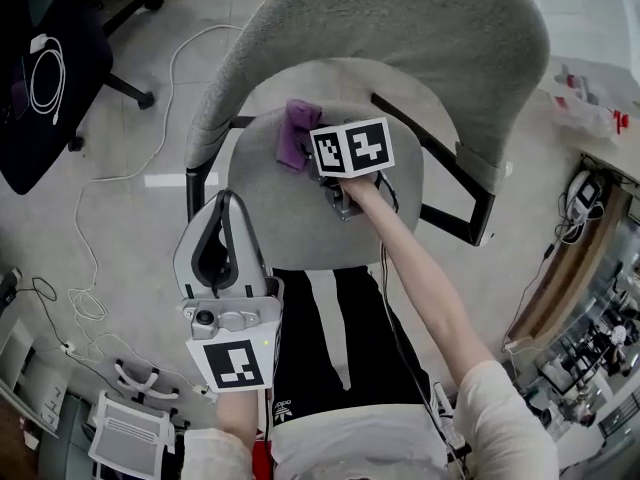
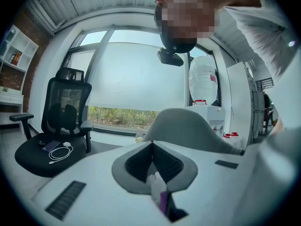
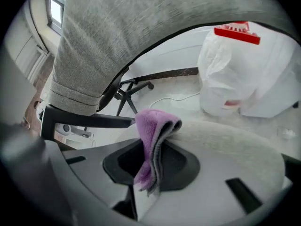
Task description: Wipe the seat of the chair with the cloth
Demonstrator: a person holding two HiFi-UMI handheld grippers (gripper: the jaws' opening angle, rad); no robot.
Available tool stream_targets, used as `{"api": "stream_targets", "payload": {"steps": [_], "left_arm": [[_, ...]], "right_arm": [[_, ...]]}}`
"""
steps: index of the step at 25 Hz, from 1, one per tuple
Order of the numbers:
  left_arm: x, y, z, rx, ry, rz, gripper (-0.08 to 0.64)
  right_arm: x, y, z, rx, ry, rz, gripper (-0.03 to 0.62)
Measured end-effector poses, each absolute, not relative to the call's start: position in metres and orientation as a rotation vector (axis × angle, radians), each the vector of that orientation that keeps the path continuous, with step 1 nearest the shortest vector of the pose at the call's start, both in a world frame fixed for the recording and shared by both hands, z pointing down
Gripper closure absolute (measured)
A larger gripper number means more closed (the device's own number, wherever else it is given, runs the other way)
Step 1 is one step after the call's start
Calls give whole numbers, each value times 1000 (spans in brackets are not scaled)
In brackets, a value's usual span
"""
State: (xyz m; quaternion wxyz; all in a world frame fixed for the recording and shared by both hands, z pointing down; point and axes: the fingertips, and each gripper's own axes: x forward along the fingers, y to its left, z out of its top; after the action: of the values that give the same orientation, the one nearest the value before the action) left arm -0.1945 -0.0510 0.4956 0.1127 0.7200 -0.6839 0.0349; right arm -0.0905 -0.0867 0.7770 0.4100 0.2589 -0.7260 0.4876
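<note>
The grey chair's seat (image 1: 290,218) lies below me, its curved backrest (image 1: 400,28) beyond it. A purple cloth (image 1: 297,133) rests on the far part of the seat. My right gripper (image 1: 312,156) reaches over the seat, shut on that cloth. In the right gripper view the folded cloth (image 3: 153,126) stands pinched in the right gripper (image 3: 153,147) and touches the seat (image 3: 225,140). My left gripper (image 1: 228,200) is held back near my body, by the seat's front left edge, its jaws together and holding nothing. The left gripper (image 2: 151,144) points out across the room.
A black office chair (image 1: 40,68) carrying a white cable stands at the far left, also seen as the black chair (image 2: 51,149). A white cord (image 1: 90,268) trails over the floor. A white plastic bag (image 3: 244,74) sits behind the grey chair. My legs (image 1: 330,328) are at the seat's front.
</note>
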Motion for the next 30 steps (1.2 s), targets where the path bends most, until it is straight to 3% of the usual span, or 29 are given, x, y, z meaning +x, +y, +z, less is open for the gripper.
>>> {"api": "stream_targets", "payload": {"steps": [19, 30], "left_arm": [[-132, -85, 490, 2225, -1897, 123, 548], [-140, -87, 483, 2202, -1959, 152, 548]], "right_arm": [[153, -103, 766, 1116, -1495, 950, 505], [155, -107, 757, 1169, -1518, 856, 506]]}}
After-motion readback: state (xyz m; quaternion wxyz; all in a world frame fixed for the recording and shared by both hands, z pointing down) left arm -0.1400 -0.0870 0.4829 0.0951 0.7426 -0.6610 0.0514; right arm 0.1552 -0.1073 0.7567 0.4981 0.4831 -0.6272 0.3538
